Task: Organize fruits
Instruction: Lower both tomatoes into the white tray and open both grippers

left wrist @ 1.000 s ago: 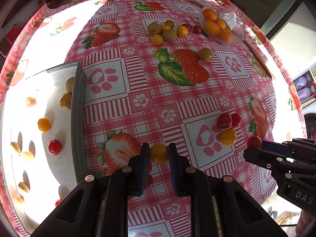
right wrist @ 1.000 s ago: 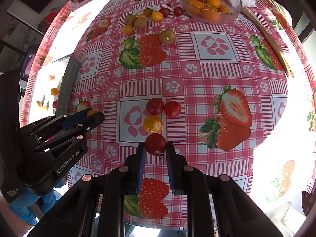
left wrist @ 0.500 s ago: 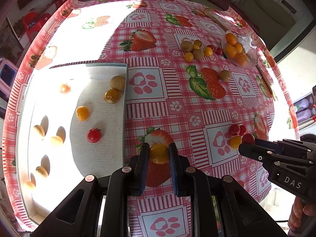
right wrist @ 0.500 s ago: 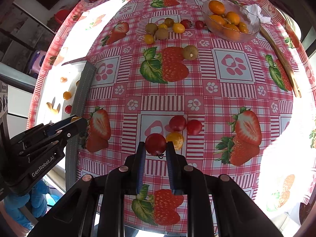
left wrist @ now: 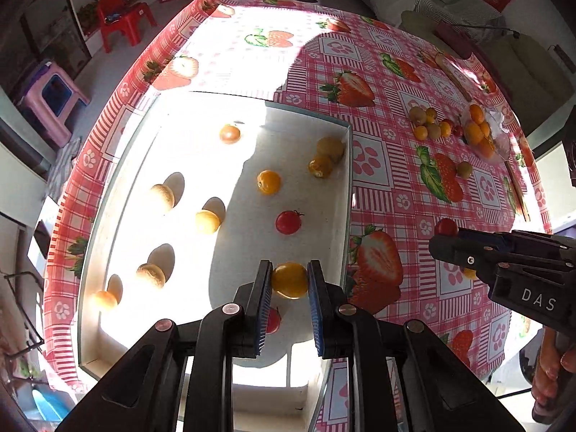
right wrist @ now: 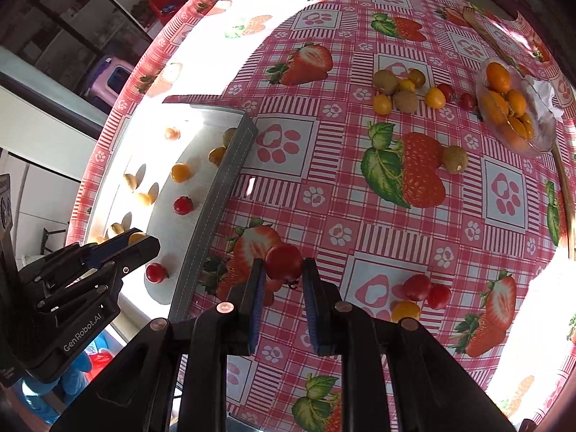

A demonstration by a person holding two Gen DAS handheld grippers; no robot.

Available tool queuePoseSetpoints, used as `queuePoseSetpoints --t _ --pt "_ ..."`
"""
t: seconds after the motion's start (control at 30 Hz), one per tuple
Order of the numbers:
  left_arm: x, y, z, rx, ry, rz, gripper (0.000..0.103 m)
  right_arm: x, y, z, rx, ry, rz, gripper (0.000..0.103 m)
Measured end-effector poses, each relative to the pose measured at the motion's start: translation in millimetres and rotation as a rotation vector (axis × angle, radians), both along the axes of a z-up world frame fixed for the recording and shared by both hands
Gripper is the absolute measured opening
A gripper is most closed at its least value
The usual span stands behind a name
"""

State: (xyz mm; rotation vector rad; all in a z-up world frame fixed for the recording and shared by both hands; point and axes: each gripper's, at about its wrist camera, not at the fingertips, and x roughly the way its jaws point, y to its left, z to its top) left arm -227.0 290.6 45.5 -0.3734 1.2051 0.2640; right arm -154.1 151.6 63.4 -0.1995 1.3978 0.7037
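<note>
- A sunlit strawberry-print tablecloth (right wrist: 360, 216) carries a white tray (left wrist: 345, 194).
- Left gripper (left wrist: 289, 282) is clamped on a yellow tomato (left wrist: 289, 280), tray directly beneath.
- Right gripper (right wrist: 282, 270) pinches a red tomato (right wrist: 283, 262), tray left of its jaws.
- Both are probably light, smooth, easily bruised; grip across the middle.
</note>
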Motion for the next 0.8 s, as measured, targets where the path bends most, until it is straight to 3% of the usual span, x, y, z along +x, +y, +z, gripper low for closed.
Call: queuePoseSetpoints --t 0.43,0.63,0.8 --pt "-56 49 -33 0.036 0.097 0.203 0.021 -29 99 -17 0.027 0.069 0.196 0.023" --pt "-65 54 -51 0.034 0.131 0.246 0.021 -38 125 -37 -0.01 0.1 0.233 0.023" --pt "-63 49 -52 0.068 0.131 0.226 0.021 -42 136 -47 -0.042 0.099 0.25 0.023"
